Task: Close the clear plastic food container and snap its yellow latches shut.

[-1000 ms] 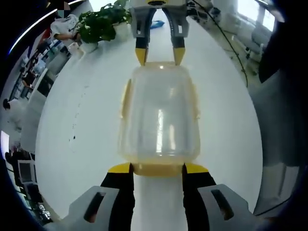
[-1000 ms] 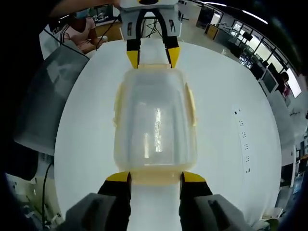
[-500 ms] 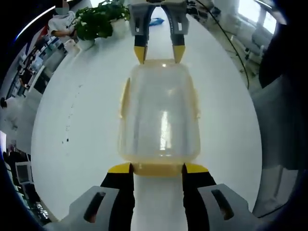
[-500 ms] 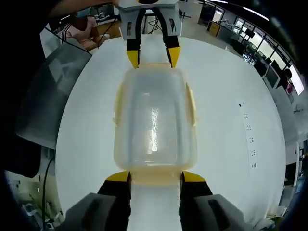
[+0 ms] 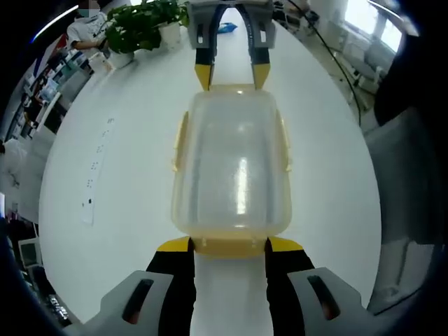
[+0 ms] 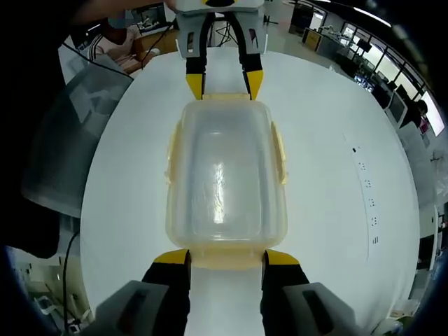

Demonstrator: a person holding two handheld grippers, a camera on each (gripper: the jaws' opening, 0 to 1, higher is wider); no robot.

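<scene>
The clear plastic food container [image 5: 232, 168] sits lid-on at the centre of the white table [image 5: 119, 182]. The left hand-held gripper [image 5: 229, 244] spreads its jaws beside the near yellow latch [image 5: 229, 246]. The right hand-held gripper [image 6: 218, 257], likewise spread, flanks the opposite yellow end latch [image 6: 218, 260]. A potted plant [image 5: 140, 24] stands at upper left.

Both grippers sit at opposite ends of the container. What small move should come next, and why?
Probably press each open gripper in on its end latch. The left gripper and right gripper straddle the yellow latches at the short ends of the lidded container.
</scene>
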